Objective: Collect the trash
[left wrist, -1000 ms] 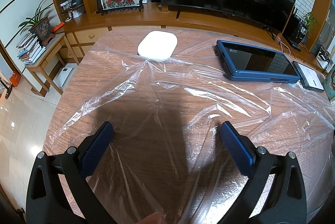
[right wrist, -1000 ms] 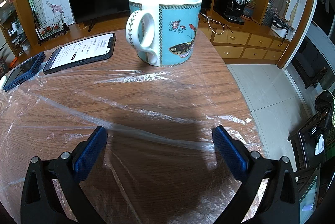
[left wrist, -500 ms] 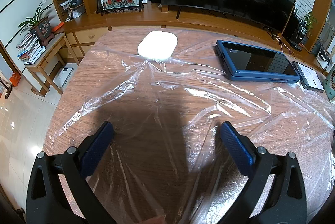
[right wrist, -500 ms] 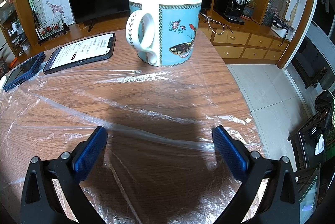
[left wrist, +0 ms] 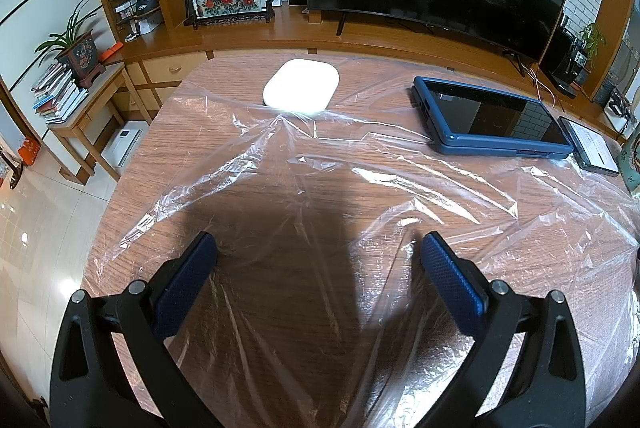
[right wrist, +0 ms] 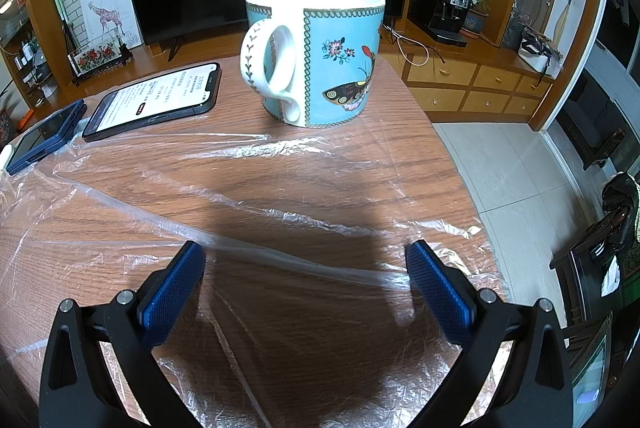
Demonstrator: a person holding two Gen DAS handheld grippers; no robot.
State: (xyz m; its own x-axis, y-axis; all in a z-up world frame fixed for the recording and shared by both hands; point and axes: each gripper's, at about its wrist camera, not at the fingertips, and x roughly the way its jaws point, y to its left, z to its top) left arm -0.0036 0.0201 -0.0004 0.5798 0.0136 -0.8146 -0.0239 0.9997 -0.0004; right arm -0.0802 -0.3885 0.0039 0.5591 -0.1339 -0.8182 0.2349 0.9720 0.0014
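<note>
1. Left wrist view: the left gripper [left wrist: 316, 248] hangs low over the clear plastic sheet [left wrist: 304, 188], jaws spread wide and holding nothing. The sheet, likely the trash, lies flat and wrinkled across the wooden table [left wrist: 188, 148]. Its far edge appears to be pinned under the white case [left wrist: 301, 89] and the blue tablet [left wrist: 490, 118], so a pull may drag them. The table's left rim is close; the room between the jaws is open.

2. Right wrist view: the right gripper [right wrist: 306, 268] is also wide and empty above the sheet [right wrist: 280, 196]. The mug [right wrist: 316, 54] and phone [right wrist: 154, 99] stand at its far edge. The table ends just right; a raised fold between the fingers offers a grip.
</note>
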